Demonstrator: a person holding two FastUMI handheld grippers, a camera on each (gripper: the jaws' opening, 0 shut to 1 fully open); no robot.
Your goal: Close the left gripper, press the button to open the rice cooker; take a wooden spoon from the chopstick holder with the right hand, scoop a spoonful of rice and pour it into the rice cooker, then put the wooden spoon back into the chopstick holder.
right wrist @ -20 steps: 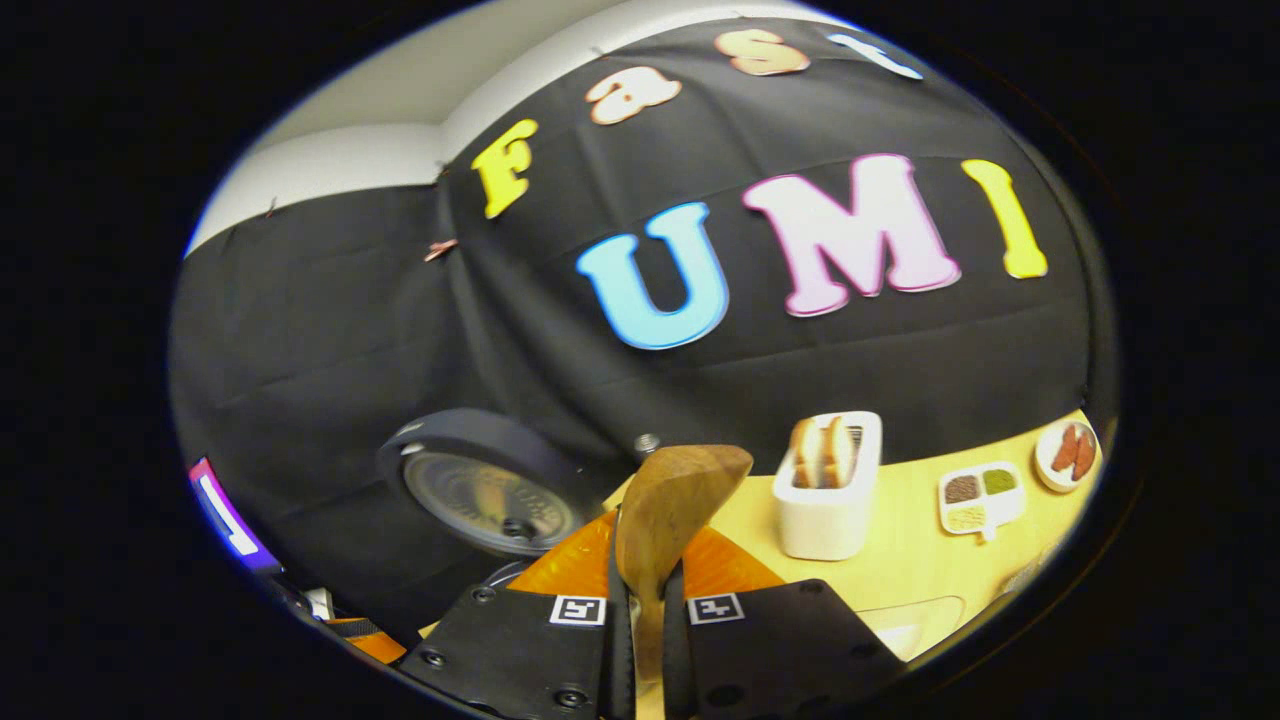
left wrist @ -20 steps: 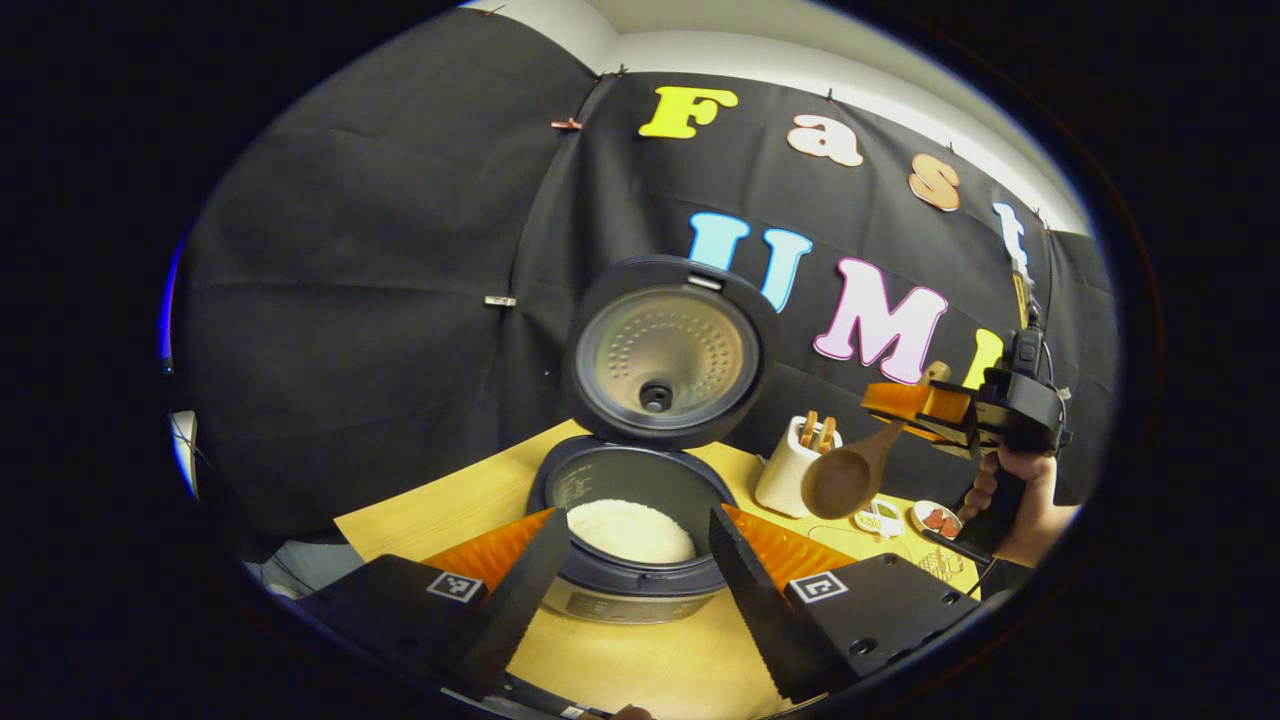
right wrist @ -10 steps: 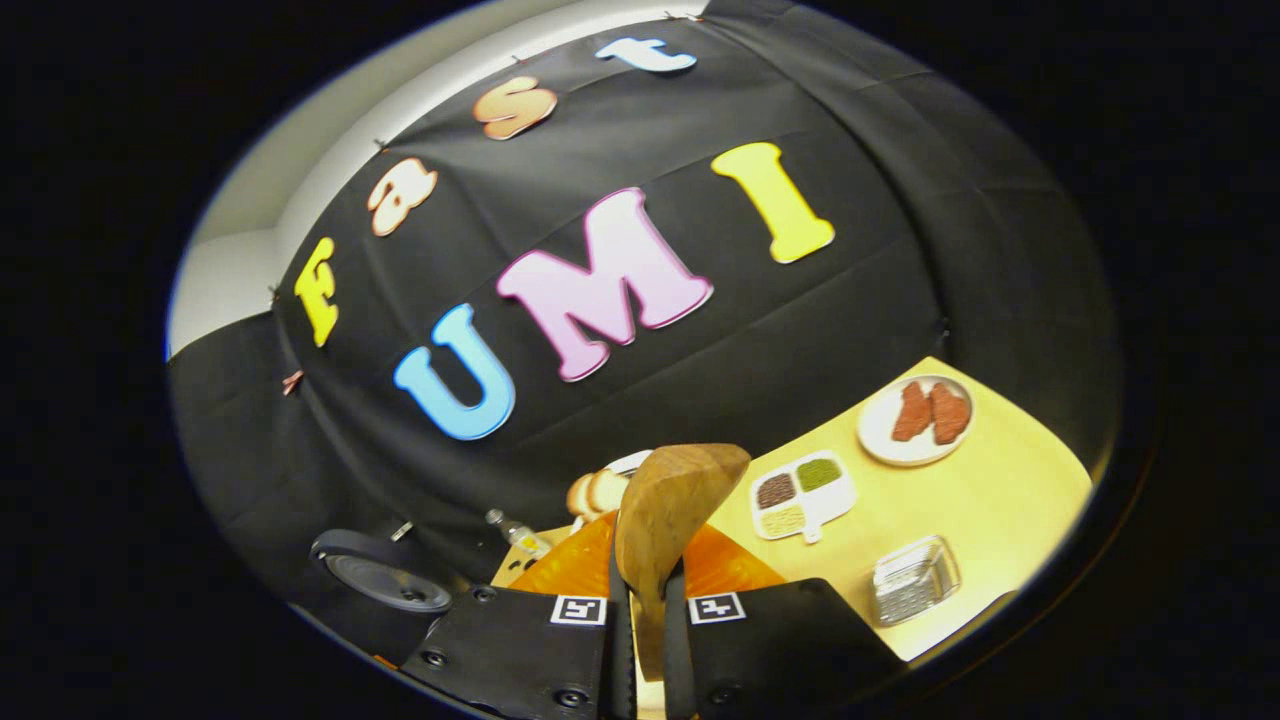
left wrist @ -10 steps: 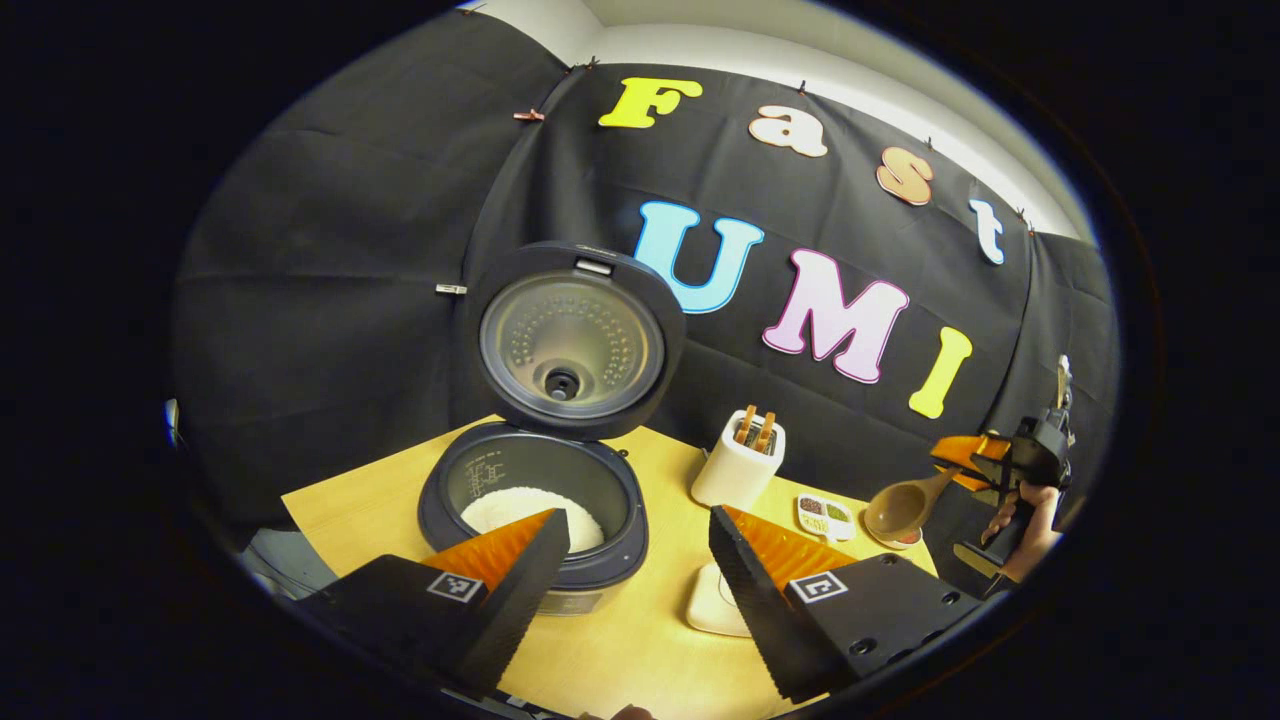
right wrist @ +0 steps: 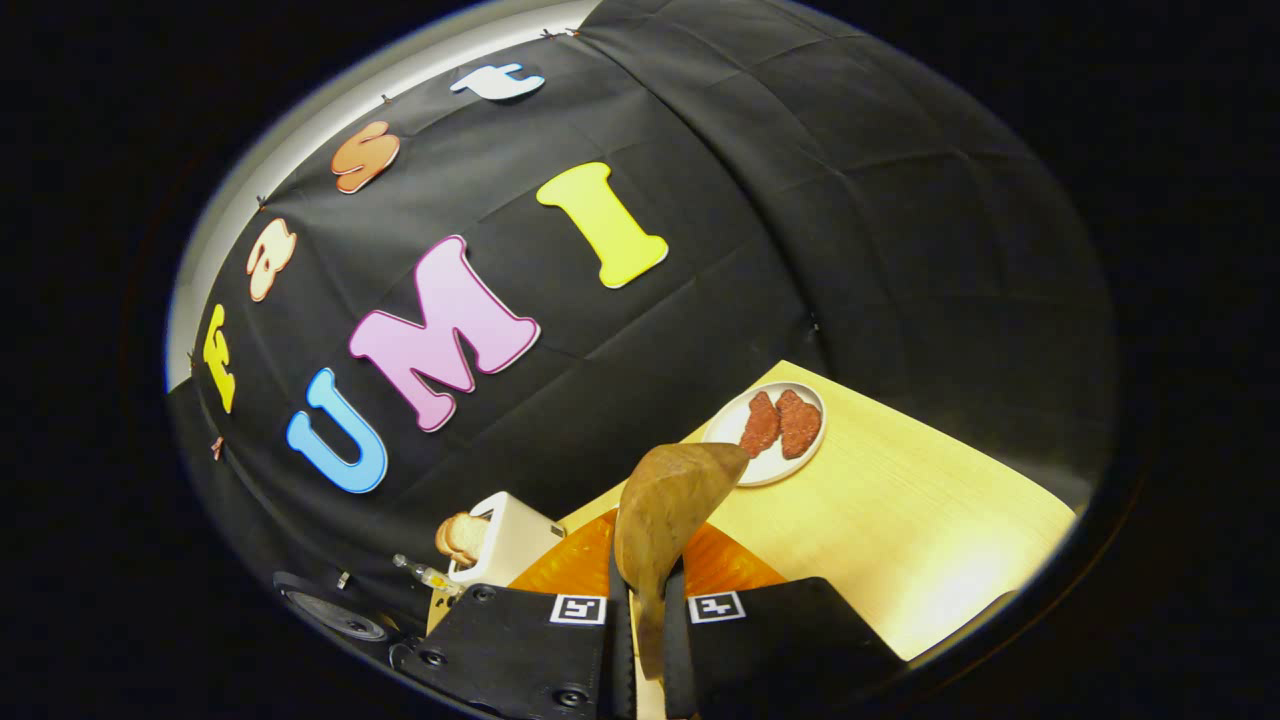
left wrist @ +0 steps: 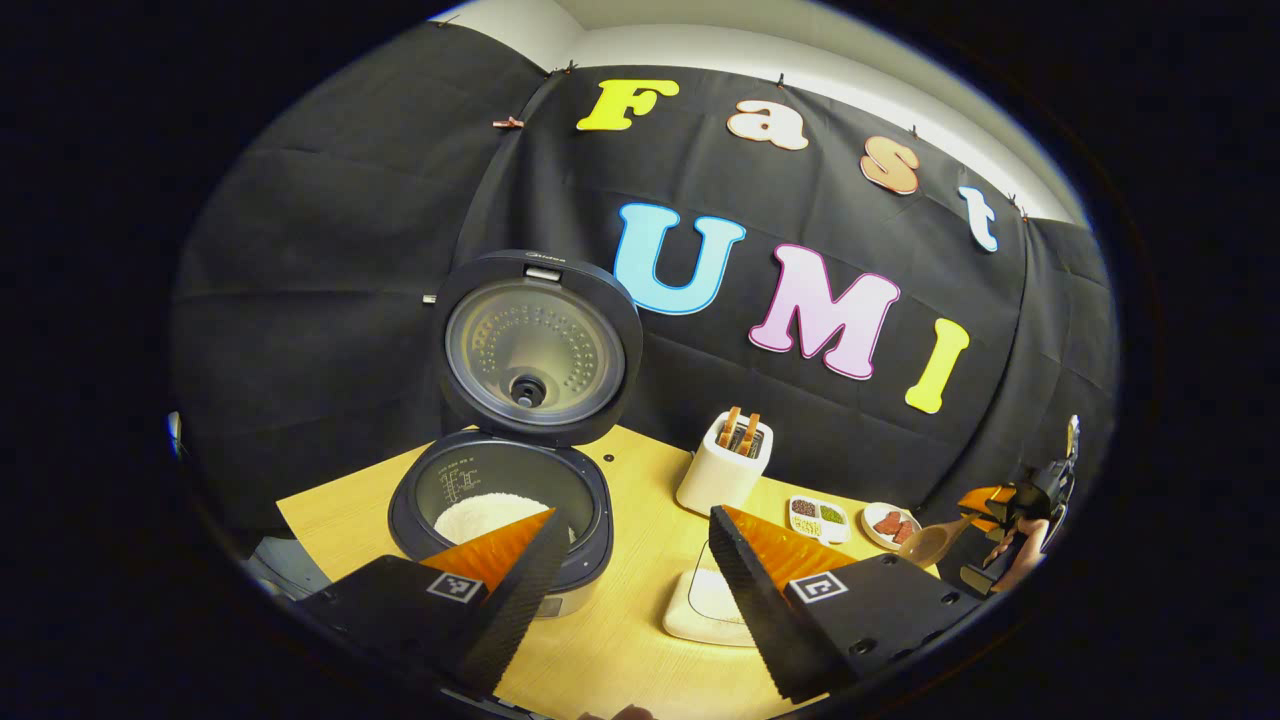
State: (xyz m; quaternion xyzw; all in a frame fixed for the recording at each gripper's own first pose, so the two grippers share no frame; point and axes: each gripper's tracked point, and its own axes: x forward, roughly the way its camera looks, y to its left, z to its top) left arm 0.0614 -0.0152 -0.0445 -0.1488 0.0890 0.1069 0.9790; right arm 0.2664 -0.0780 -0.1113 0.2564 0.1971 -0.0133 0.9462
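From the left gripper view I see my left gripper with its fingers spread wide apart, holding nothing, above the pale wooden counter; the dark round rice cooker stands on the counter just beyond the left finger, its lid upright and open, white rice lying in the pot; to its right stands the white rectangular chopstick holder with wooden handles poking from its top; in front of that holder lies a shallow white dish, partly hidden by the right finger; farther right sit a small white divided tray of grains and a small white plate with red pieces. At the far right edge my right gripper, in a hand, carries the brown wooden spoon, bowl towards the plate.

From the right gripper view the right gripper has its fingers closed on the wooden spoon by its handle; the bowl stands up before the camera, over the counter near the plate with red pieces; the chopstick holder is to the left.
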